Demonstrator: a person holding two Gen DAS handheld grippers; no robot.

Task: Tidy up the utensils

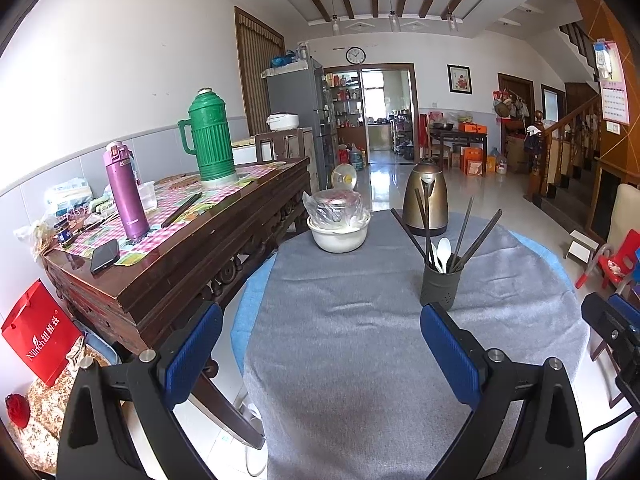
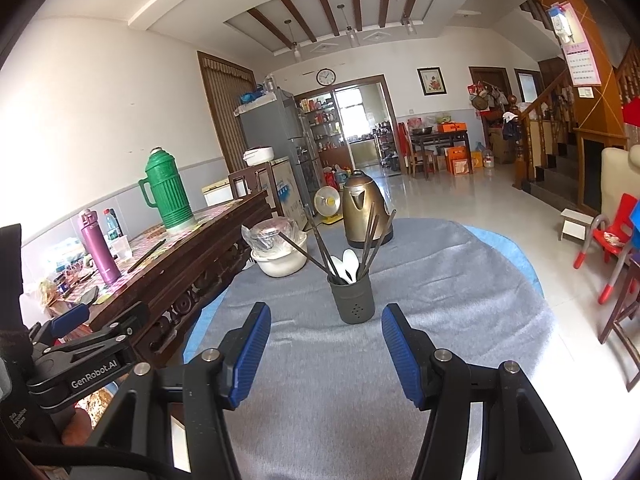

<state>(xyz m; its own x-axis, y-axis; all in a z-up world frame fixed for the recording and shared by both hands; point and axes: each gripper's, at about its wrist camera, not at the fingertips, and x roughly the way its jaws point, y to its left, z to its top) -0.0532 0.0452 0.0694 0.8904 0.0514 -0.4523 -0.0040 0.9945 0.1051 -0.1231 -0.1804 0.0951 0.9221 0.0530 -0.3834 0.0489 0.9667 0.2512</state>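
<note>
A dark grey utensil holder stands on the round table's grey cloth. It holds several dark chopsticks and white spoons. In the right wrist view the holder stands straight ahead with the chopsticks and spoons in it. My left gripper is open and empty, near the table's front edge, with the holder just beyond its right finger. My right gripper is open and empty, a short way in front of the holder. The left gripper also shows at the left of the right wrist view.
A bronze kettle and a white bowl with a wrapped pot stand at the table's far side. A wooden side table on the left carries a green thermos, a purple flask, a phone and loose chopsticks. Red child chairs stand to the right.
</note>
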